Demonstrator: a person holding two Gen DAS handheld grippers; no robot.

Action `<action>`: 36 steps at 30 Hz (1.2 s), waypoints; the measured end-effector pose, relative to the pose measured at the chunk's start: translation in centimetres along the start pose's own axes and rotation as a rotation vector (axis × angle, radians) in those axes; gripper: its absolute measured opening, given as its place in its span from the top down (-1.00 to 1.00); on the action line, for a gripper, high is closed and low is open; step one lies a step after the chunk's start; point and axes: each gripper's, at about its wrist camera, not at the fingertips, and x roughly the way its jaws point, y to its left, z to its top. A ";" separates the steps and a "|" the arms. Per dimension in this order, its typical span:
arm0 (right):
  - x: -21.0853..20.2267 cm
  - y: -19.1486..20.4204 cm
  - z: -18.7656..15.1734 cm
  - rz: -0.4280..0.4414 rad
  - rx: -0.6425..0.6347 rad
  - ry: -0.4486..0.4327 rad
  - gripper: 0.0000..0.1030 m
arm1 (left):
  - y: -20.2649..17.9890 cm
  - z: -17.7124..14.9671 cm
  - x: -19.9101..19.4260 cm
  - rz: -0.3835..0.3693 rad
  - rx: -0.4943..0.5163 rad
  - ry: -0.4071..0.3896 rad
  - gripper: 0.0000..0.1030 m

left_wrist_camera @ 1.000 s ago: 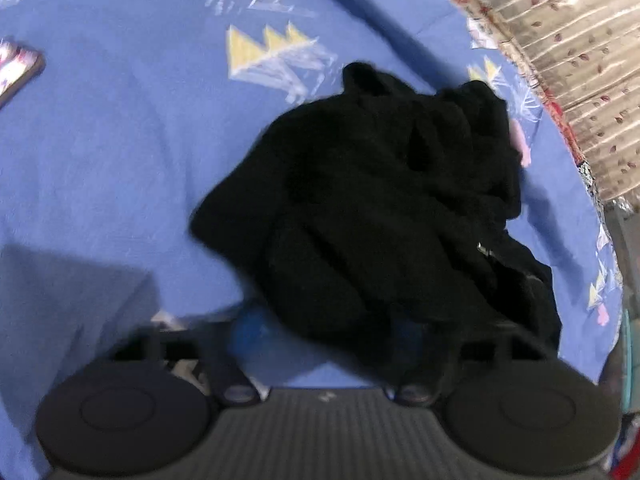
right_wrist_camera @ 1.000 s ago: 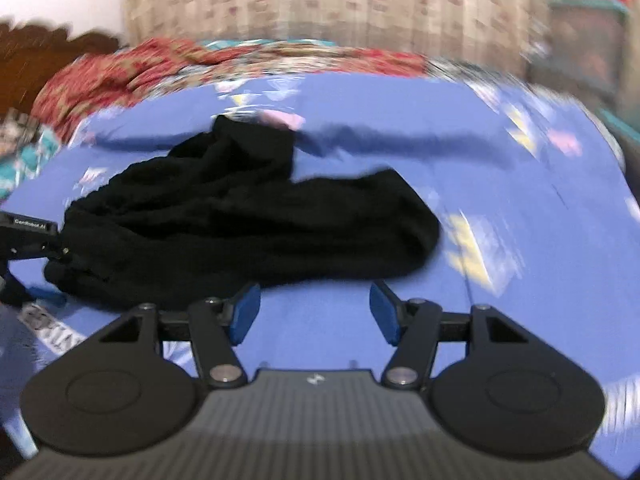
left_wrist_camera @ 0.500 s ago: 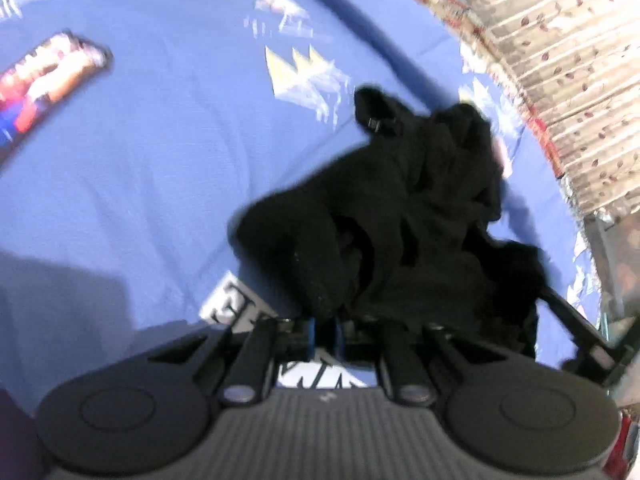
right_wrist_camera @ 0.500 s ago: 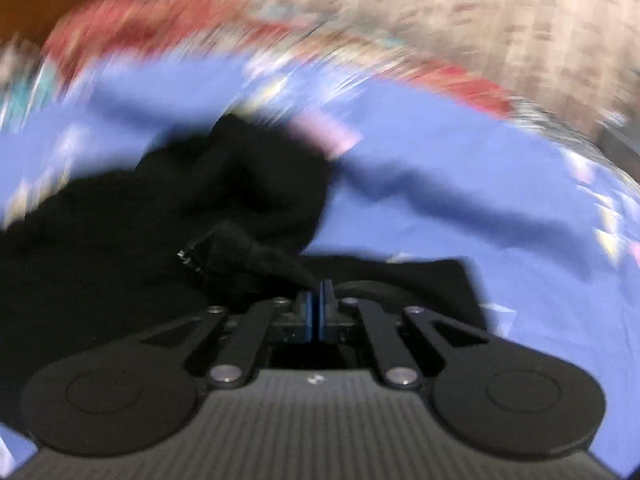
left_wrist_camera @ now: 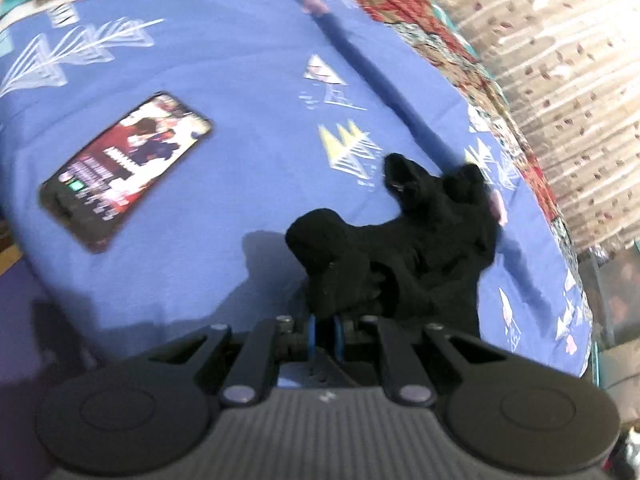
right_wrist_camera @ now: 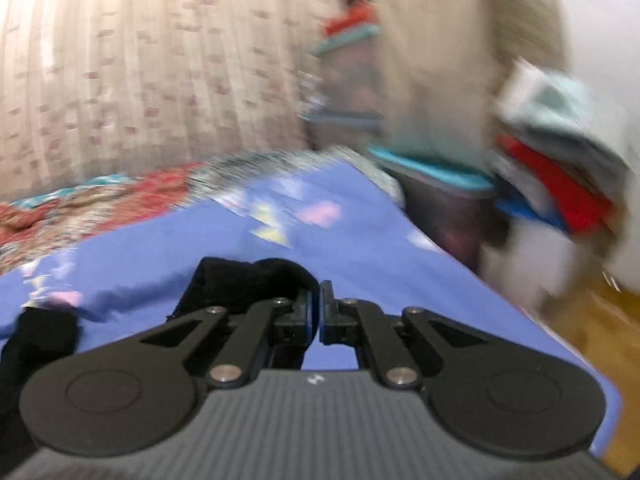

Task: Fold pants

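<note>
The black pants [left_wrist_camera: 404, 256] hang bunched from my left gripper [left_wrist_camera: 325, 326], which is shut on a fold of them above the blue patterned bedsheet [left_wrist_camera: 224, 64]. In the right wrist view my right gripper [right_wrist_camera: 320, 312] is shut on another edge of the black pants [right_wrist_camera: 248, 284], which drape to the left below it [right_wrist_camera: 40, 340]. The cloth between the two grips is hidden.
A phone [left_wrist_camera: 124, 168] with a lit screen lies on the sheet at the left. A red patterned blanket [left_wrist_camera: 420, 20] and curtain [right_wrist_camera: 140, 60] line the far side. Stacked boxes and clothes [right_wrist_camera: 540, 148] stand past the bed's right edge, with wooden floor [right_wrist_camera: 592, 320] beside it.
Both grippers closed on the pants and lifted them off the sheet. The right gripper swung right towards the bed's edge; the left view rose, bringing the phone into sight.
</note>
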 end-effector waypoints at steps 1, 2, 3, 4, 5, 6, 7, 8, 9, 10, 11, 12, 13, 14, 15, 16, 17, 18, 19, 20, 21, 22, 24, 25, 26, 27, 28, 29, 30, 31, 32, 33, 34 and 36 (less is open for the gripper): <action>-0.3 -1.4 -1.4 -0.021 0.039 0.040 0.89 | 0.4 -0.1 -0.2 -0.003 -0.003 0.010 0.84; -0.4 -2.7 -2.8 -0.041 0.070 0.078 0.89 | 0.8 -0.4 -0.3 0.002 0.002 0.022 0.84; -0.7 -4.0 -4.6 -0.063 0.099 0.114 0.89 | 0.9 -0.8 -0.1 0.016 0.017 0.034 0.84; -0.9 -5.2 -6.5 -0.090 0.133 0.155 0.89 | 0.8 -1.2 0.2 0.032 0.038 0.048 0.84; -1.0 -6.0 -8.1 -0.111 0.170 0.194 0.87 | 0.7 -1.7 0.5 0.052 0.059 0.063 0.83; -1.2 -7.4 -10.0 -0.124 0.232 0.242 0.80 | 0.6 -2.2 0.9 0.076 0.079 0.078 0.82; -1.4 -8.5 -11.1 -0.131 0.310 0.276 0.74 | 0.5 -2.6 1.3 0.101 0.093 0.094 0.74; -1.5 -10.0 -12.4 -0.147 0.425 0.308 0.51 | 0.5 -3.0 1.7 0.140 0.106 0.112 0.73; -1.6 -11.3 -13.4 -0.177 0.548 0.325 0.34 | 0.5 -3.3 2.0 0.165 0.120 0.121 0.71; -2.1 -12.2 -13.9 -0.211 0.639 0.323 0.17 | 0.6 -3.5 1.9 0.170 0.129 0.119 0.59; -2.6 -13.1 -14.6 -0.224 0.700 0.324 0.18 | 0.8 -3.6 1.5 0.168 0.127 0.108 0.46; -2.9 -13.0 -14.6 -0.207 0.694 0.324 0.18 | 0.8 -3.5 1.0 0.161 0.123 0.092 0.43; -3.3 -12.0 -14.1 -0.204 0.608 0.320 0.17 | 0.9 -3.4 0.3 0.147 0.122 0.073 0.42; -3.7 -10.6 -13.5 -0.202 0.498 0.306 0.17 | 0.9 -3.3 -0.3 0.136 0.122 0.056 0.44; -4.4 -9.0 -12.8 -0.188 0.387 0.282 0.18 | 0.7 -3.1 -1.0 0.129 0.122 0.033 0.49; -5.2 -7.3 -12.1 -0.160 0.276 0.245 0.18 | 0.5 -3.1 -1.8 0.129 0.127 0.004 0.51; -6.0 -5.9 -11.7 -0.133 0.188 0.213 0.18 | -0.1 -3.0 -2.5 0.125 0.143 -0.031 0.51; -6.6 -4.7 -11.5 -0.115 0.107 0.186 0.16 | -0.6 -3.1 -3.1 0.114 0.162 -0.055 0.51; -7.3 -3.7 -11.4 -0.114 0.037 0.163 0.10 | -1.4 -3.1 -3.6 0.102 0.188 -0.081 0.50; -7.9 -3.2 -11.4 -0.126 -0.011 0.145 0.03 | -2.2 -3.3 -4.0 0.096 0.214 -0.099 0.48; -8.2 -2.9 -11.4 -0.148 -0.038 0.129 0.00 | -3.1 -3.5 -4.0 0.091 0.248 -0.116 0.47; -8.6 -3.0 -11.4 -0.176 -0.037 0.112 -0.05 | -4.0 -3.7 -3.9 0.085 0.281 -0.125 0.46; -8.6 -5.1 -11.8 -0.212 0.059 0.120 -0.18 | -5.8 -4.4 -3.1 0.078 0.349 -0.112 0.44; -8.1 -7.3 -12.2 -0.221 0.128 0.153 -0.21 | -6.6 -4.8 -2.4 0.075 0.371 -0.094 0.44; -7.5 -8.4 -12.6 -0.221 0.185 0.204 -0.21 | -7.2 -5.1 -1.6 0.068 0.387 -0.072 0.44; -6.7 -9.5 -13.2 -0.219 0.229 0.266 -0.22 | -7.9 -5.5 -0.8 0.062 0.401 -0.050 0.44; -5.9 -10.6 -14.0 -0.213 0.278 0.339 -0.26 | -8.2 -6.0 0.0 0.061 0.415 -0.031 0.44; -4.9 -11.8 -14.7 -0.195 0.348 0.424 -0.27 | -8.7 -6.4 0.8 0.064 0.429 -0.011 0.44; -4.4 -12.9 -15.5 -0.176 0.420 0.490 -0.27 | -9.0 -7.2 1.5 0.071 0.442 0.013 0.44; -4.8 -13.9 -16.2 -0.163 0.479 0.501 -0.27 | -9.4 -7.7 2.4 0.078 0.455 0.038 0.44; -5.4 -14.3 -16.5 -0.156 0.487 0.488 -0.27 | -9.7 -8.3 3.2 0.089 0.470 0.062 0.44; -6.2 -14.5 -16.6 -0.152 0.456 0.481 -0.27 | -9.9 -8.9 3.9 0.103 0.482 0.083 0.44; -7.0 -14.5 -16.7 -0.146 0.395 0.482 -0.27 | -10.0 -9.6 4.7 0.116 0.498 0.104 0.44; -9.4 -14.0 -16.6 -0.171 0.276 0.449 -0.25 | -10.1 -10.5 6.0 0.146 0.524 0.145 0.44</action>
